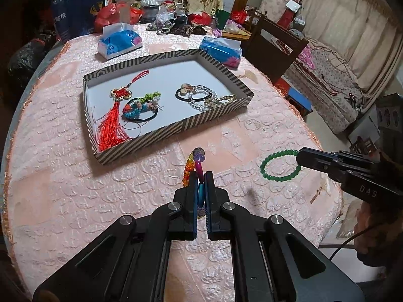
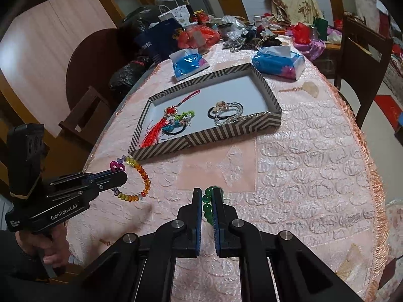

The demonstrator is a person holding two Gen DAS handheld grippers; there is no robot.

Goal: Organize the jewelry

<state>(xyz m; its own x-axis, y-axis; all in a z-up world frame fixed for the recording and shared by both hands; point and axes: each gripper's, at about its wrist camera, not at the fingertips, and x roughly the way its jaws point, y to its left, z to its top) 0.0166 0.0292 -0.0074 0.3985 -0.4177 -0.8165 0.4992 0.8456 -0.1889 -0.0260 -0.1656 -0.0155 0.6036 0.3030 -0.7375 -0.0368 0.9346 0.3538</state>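
Observation:
My left gripper (image 1: 201,176) is shut on a multicoloured bead bracelet (image 1: 189,168), which hangs from its tip above the pink tablecloth; from the right wrist view the same bracelet (image 2: 141,176) dangles from the left gripper (image 2: 121,173). My right gripper (image 2: 207,191) is shut on a green bead bracelet (image 2: 207,201), which shows as a ring (image 1: 279,166) at the right gripper's tip (image 1: 301,157). Beyond both stands a striped shallow box (image 1: 151,136) holding a red tassel knot (image 1: 113,120), beaded hair ties (image 1: 141,107) and clear bead bracelets with a black band (image 1: 201,95).
Two blue tissue packs (image 1: 121,41) (image 1: 221,50) lie behind the box. Bags and clutter (image 1: 151,12) crowd the far table end. A dark wooden chair (image 1: 277,45) stands at the right, a sofa (image 1: 327,83) beyond. A hand (image 2: 45,246) grips the left tool's handle.

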